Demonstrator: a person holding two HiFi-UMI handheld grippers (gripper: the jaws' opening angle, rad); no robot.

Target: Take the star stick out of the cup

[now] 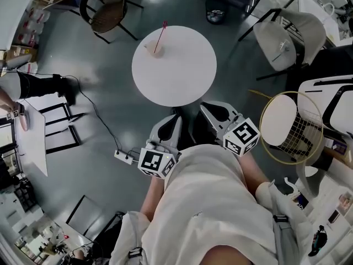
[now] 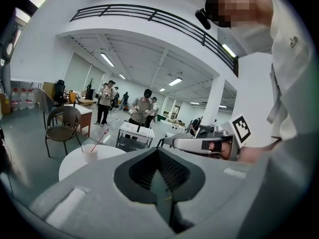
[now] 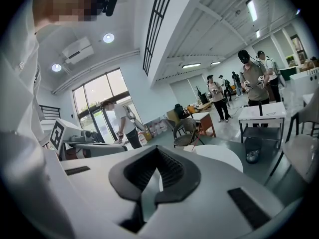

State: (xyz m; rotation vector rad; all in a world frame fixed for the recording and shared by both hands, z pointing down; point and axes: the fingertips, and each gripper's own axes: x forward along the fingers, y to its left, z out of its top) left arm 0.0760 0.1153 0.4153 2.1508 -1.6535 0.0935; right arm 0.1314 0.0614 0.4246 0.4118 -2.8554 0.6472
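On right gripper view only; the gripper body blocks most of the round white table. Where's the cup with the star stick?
Observer: In the head view, the pale cup stands on the far side of the round white table, left of centre.
Operator: Stick in it?
Observer: Yes. The thin red star stick sits in the cup, leaning up and to the right in that view.
Operator: Left gripper state?
Observer: Its own view shows the left gripper with jaws together and nothing between them.
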